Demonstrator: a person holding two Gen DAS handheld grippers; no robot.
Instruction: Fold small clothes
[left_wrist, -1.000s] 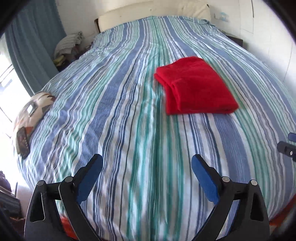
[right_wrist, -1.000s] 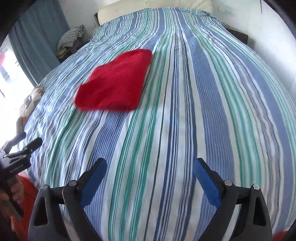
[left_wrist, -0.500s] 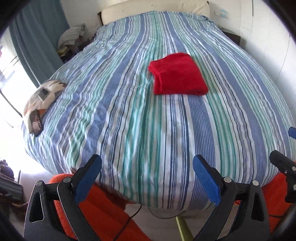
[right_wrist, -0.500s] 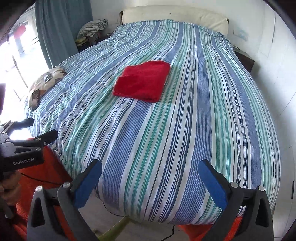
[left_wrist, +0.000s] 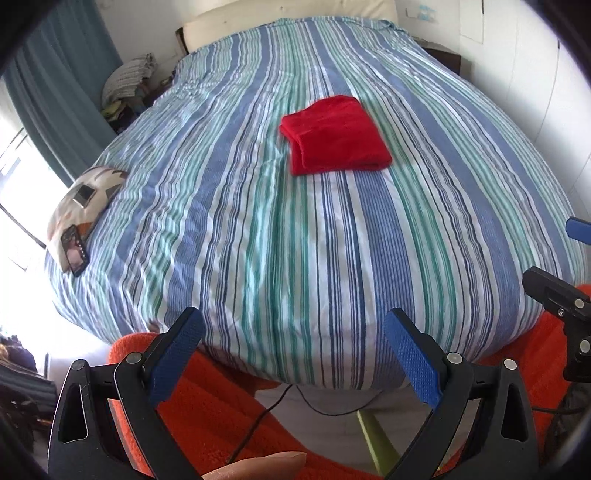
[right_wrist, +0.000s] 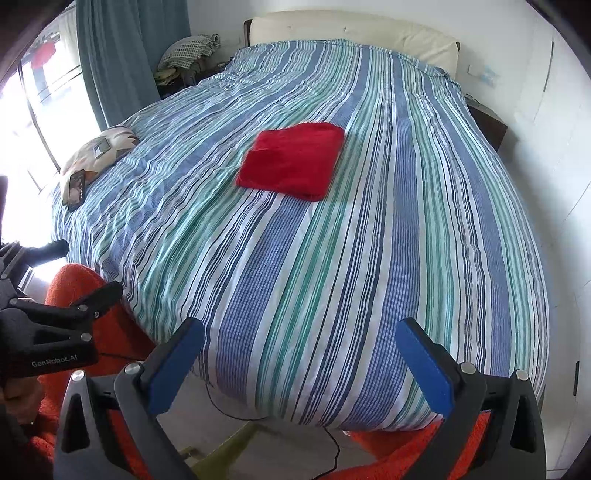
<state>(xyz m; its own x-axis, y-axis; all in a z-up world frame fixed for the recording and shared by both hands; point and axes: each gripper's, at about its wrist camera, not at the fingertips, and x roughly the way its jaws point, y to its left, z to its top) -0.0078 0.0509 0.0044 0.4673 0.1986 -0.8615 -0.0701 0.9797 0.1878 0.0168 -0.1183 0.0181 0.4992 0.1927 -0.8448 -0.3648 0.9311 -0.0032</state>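
Note:
A red garment (left_wrist: 334, 134) lies folded into a flat rectangle in the middle of the striped bed (left_wrist: 258, 236); it also shows in the right wrist view (right_wrist: 293, 160). My left gripper (left_wrist: 293, 350) is open and empty, held back past the foot of the bed, far from the garment. My right gripper (right_wrist: 301, 360) is open and empty, also behind the bed's foot edge. The left gripper shows at the left of the right wrist view (right_wrist: 61, 269), and the right gripper at the right edge of the left wrist view (left_wrist: 565, 269).
A patterned cushion (right_wrist: 98, 153) with a phone (right_wrist: 77, 186) on it lies at the bed's left edge. Orange fabric (left_wrist: 207, 398) and a cable (left_wrist: 317, 406) lie below the bed's foot. A curtain (right_wrist: 125, 51), a clothes pile (right_wrist: 188, 50) and white walls surround the bed.
Both grippers have pulled back from over the bed to beyond its foot edge. The folded red garment has stayed in place. Both stay open.

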